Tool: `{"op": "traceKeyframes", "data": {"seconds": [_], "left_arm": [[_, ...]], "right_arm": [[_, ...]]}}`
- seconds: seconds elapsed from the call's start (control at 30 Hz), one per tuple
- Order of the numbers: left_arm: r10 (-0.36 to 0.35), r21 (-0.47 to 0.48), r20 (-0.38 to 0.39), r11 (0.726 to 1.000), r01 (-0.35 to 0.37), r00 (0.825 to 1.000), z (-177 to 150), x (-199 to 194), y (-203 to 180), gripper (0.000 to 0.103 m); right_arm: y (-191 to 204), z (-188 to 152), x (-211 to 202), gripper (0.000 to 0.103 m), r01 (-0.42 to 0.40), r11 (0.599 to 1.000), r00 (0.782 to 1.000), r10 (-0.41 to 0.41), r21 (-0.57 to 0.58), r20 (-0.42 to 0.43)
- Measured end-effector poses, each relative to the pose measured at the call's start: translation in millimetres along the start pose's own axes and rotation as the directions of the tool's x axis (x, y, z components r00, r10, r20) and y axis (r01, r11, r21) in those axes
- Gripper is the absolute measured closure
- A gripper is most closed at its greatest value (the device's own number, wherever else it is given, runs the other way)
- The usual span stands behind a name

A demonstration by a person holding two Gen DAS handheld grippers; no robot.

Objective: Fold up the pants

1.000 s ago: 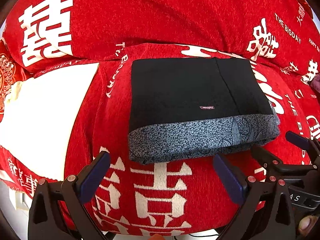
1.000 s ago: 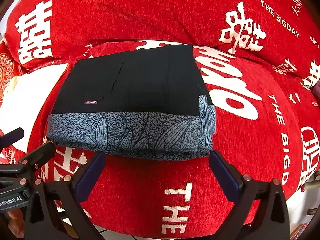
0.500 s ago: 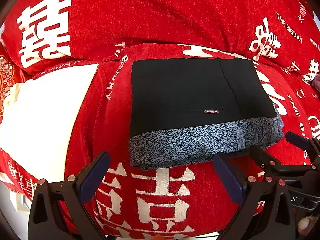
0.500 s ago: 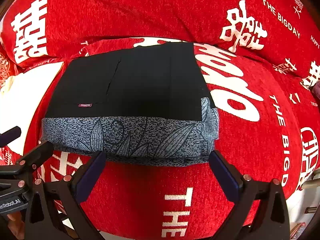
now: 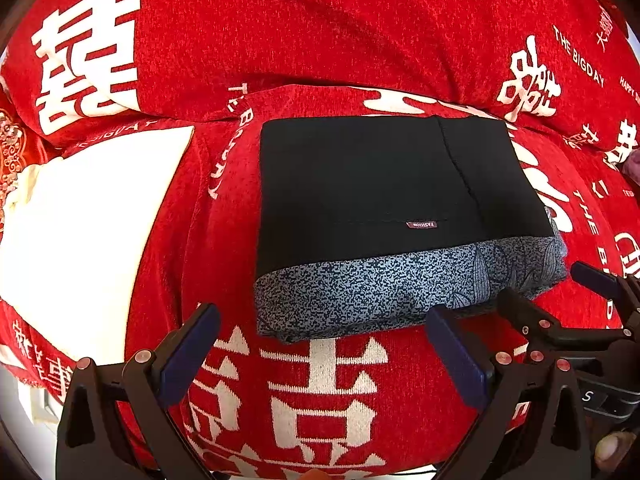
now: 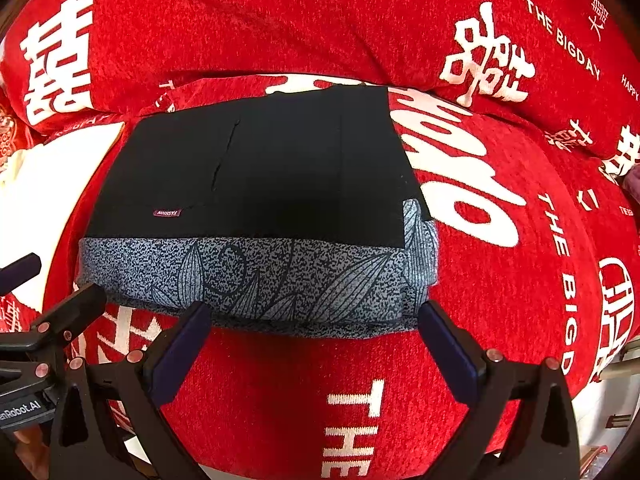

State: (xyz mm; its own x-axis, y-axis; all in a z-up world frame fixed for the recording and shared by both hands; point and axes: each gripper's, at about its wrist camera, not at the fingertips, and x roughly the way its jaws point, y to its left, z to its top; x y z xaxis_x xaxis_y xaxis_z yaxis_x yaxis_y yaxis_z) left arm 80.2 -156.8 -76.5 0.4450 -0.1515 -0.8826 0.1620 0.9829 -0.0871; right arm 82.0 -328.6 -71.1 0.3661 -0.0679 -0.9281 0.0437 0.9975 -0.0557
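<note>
The pants lie folded into a compact rectangle on a red sofa seat, black on top with a grey leaf-print band along the near edge and a small "FASHION" tag. My left gripper stands open just in front of the near edge, nothing between its fingers. In the right wrist view my right gripper is likewise open, its fingertips right at the folded bundle's near edge. Each gripper shows in the other's view: the right gripper at lower right, the left gripper at lower left.
The red sofa cover with white characters and "THE BIGDAY" lettering spreads under the pants and rises as a backrest behind. A white patch of the cover lies to the left. A fingertip shows at bottom right.
Both grippers drifted slightly nearer the pants' near edge. The pants have not moved, and both grippers stayed open.
</note>
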Motion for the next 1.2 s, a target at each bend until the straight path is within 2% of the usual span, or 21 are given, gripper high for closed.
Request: {"op": "traceKeyframes", "data": {"seconds": [1.2], "left_arm": [[0.000,0.002,-0.002,1.000,0.000,1.000,1.6,0.7,-0.2,0.000]], "right_arm": [[-1.7,2.6,0.3,0.000,0.000,1.000,1.000,0.000,-0.003,0.000]]}}
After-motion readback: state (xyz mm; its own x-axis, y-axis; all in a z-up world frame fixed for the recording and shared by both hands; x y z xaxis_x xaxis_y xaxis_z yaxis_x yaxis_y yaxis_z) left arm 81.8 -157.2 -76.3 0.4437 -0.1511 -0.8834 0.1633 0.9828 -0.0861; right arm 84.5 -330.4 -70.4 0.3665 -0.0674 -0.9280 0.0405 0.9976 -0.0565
